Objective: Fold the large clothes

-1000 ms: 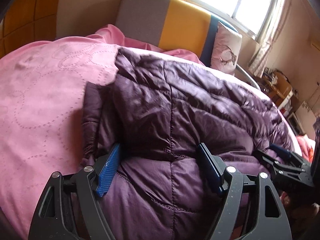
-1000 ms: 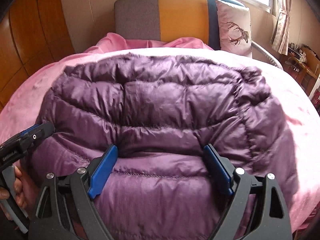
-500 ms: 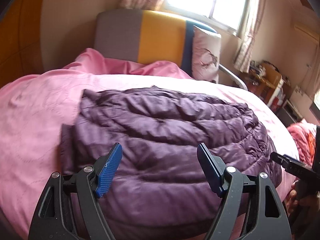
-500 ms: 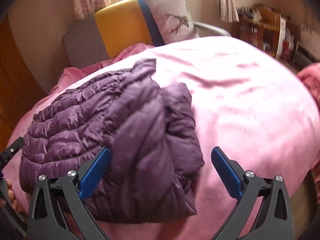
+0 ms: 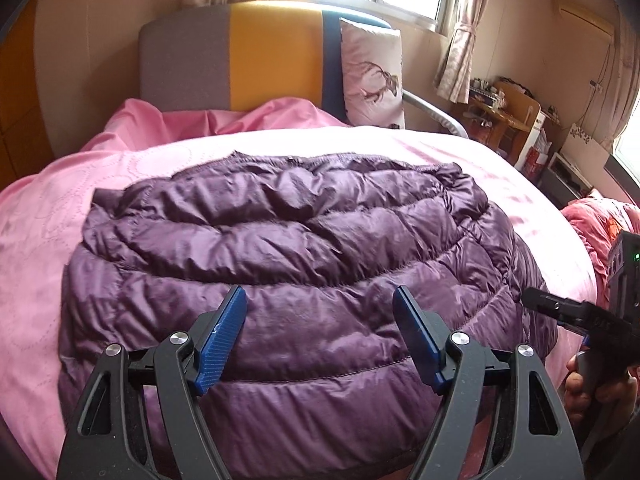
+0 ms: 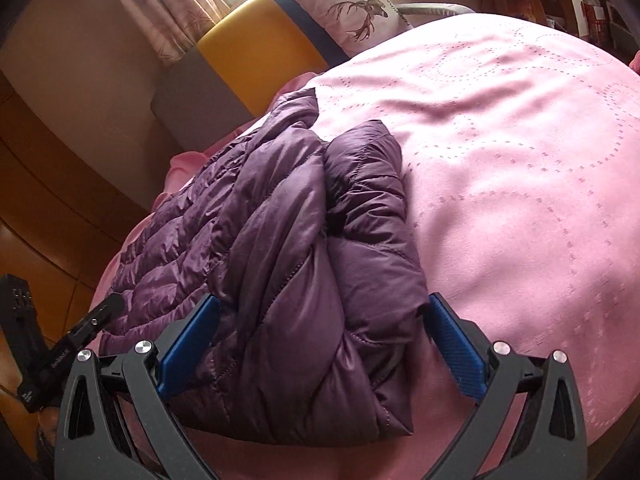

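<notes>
A purple quilted down jacket [image 5: 288, 248] lies folded on a pink bedspread [image 5: 36, 240]. My left gripper [image 5: 320, 340] is open and empty, held over the jacket's near edge. My right gripper [image 6: 320, 340] is open and empty, its blue pads either side of the jacket's right end [image 6: 312, 280], where a folded sleeve [image 6: 368, 200] lies on top. The right gripper shows at the right edge of the left wrist view [image 5: 560, 308]. The left gripper shows at the left edge of the right wrist view [image 6: 92, 324].
A grey, yellow and blue headboard [image 5: 248, 56] stands at the far end of the bed. A deer-print pillow [image 5: 372, 76] leans on it. A cluttered wooden desk [image 5: 504, 116] stands to the right, wooden panels [image 6: 48, 184] to the left.
Both grippers have pulled back from the jacket. The left view now takes in the whole folded jacket. The right gripper has swung round to the jacket's right end and tilted.
</notes>
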A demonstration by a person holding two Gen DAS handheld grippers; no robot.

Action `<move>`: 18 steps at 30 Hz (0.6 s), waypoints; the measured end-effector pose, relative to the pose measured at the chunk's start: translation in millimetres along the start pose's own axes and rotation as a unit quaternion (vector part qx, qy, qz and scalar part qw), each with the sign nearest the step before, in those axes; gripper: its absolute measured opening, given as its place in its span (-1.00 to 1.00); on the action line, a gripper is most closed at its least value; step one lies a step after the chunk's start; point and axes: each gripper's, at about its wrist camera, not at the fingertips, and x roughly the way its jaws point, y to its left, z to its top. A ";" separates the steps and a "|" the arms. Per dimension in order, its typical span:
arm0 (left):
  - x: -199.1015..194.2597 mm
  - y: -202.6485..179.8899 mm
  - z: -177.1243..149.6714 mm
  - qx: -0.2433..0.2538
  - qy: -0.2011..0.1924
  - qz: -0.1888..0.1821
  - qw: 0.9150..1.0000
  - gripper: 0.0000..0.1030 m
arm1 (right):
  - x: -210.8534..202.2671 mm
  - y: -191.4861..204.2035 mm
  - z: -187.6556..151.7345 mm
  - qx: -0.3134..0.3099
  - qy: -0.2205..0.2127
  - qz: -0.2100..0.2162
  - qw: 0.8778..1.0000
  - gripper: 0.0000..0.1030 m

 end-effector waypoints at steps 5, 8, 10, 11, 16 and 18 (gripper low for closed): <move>9.7 -4.4 -2.3 0.006 0.010 -0.005 1.000 0.39 | 10.2 5.4 1.1 -0.005 0.008 0.008 1.000 0.89; 16.0 -6.0 -4.0 0.010 0.016 -0.009 1.000 0.38 | 15.6 5.6 -2.1 -0.011 0.019 0.020 1.000 0.63; 20.4 -5.5 -5.3 0.007 0.021 -0.014 1.000 0.37 | 18.2 4.2 -4.1 -0.007 0.023 0.026 0.999 0.53; 22.0 -5.3 -6.1 0.006 0.023 -0.015 1.000 0.37 | 18.8 4.7 -4.1 -0.008 0.024 0.029 0.999 0.43; 30.4 -4.0 -11.0 0.003 0.031 -0.023 0.999 0.37 | 22.8 4.0 -4.4 0.005 0.026 0.040 0.999 0.35; 33.3 -3.5 -13.1 0.002 0.033 -0.027 0.999 0.37 | 21.9 2.4 -3.8 0.007 0.028 0.041 0.999 0.35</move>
